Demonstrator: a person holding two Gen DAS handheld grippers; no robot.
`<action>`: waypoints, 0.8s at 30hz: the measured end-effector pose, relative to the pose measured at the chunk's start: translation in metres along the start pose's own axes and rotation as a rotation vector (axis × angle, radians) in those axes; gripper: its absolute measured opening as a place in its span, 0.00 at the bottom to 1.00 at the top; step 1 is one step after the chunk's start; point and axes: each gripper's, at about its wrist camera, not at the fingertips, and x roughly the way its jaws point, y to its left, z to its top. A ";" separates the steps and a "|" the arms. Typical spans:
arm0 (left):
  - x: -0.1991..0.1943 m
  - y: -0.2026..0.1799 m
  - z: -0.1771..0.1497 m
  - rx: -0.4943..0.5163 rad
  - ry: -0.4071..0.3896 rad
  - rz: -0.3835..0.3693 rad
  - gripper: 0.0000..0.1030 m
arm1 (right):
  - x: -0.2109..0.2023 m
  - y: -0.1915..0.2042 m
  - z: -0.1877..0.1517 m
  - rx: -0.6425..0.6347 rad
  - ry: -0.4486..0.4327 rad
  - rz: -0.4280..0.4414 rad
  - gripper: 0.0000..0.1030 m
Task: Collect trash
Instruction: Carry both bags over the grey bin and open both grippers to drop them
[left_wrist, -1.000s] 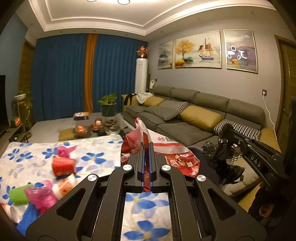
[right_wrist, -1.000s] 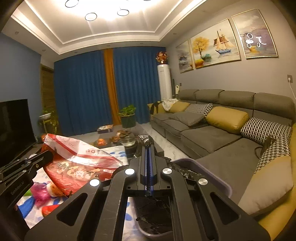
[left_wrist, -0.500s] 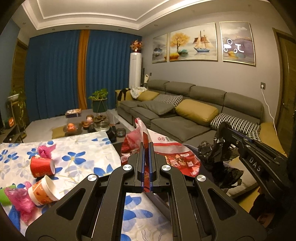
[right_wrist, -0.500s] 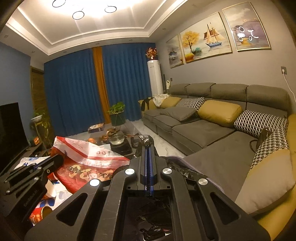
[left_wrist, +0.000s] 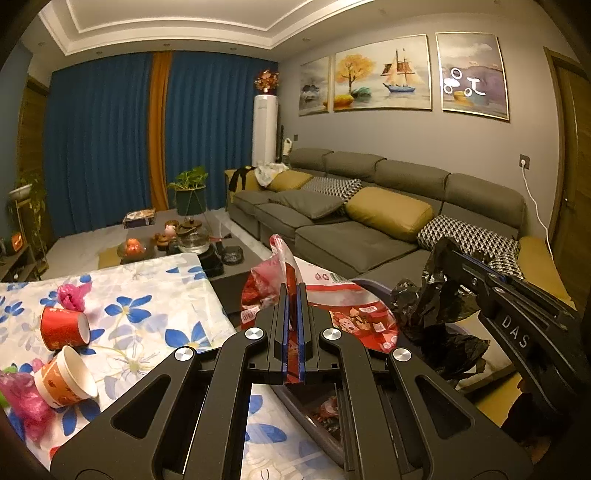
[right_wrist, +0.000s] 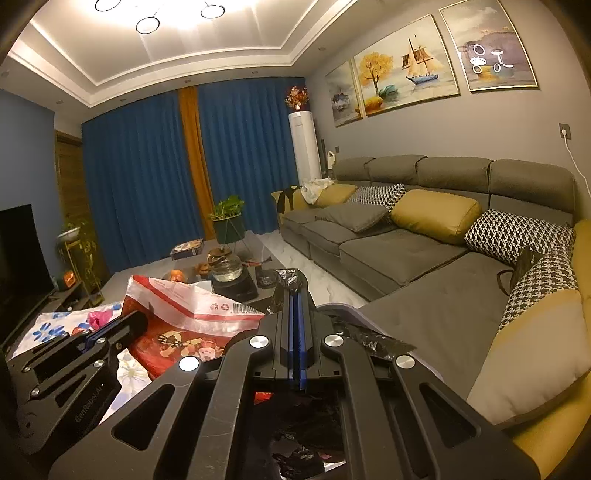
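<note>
Left gripper has its fingers pinched tight on a red-and-white snack bag, gripping it near the crumpled top edge; the rest of the bag hangs out past the tips toward the right. The bag sits above the open grey bin, w/ the bin rim just below and some red scraps visible inside.

Right gripper is also closed narrow, clamped on the edge of the black bin liner; a wad of the plastic pokes up at the fingertips. In the left wrist view that liner bunches beside the snack bag, nearly touching it.

Bin stands just beside the table w/ the blue-flower cloth, btwn table and grey sofa. More trash lies on the cloth: a red paper cup on its side, an orange-and-white cup tipped over next to it, a pink plastic scrap behind the red cup, another pink wad at the left edge.
</note>
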 end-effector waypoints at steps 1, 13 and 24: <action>0.000 0.000 0.000 -0.003 0.004 -0.002 0.03 | 0.000 0.001 -0.001 0.002 0.003 0.002 0.03; 0.019 -0.005 -0.003 -0.022 0.057 -0.044 0.04 | 0.005 0.001 -0.002 0.027 0.029 0.000 0.14; 0.029 -0.001 -0.013 -0.028 0.102 -0.098 0.38 | -0.016 -0.003 0.001 0.034 -0.023 -0.050 0.56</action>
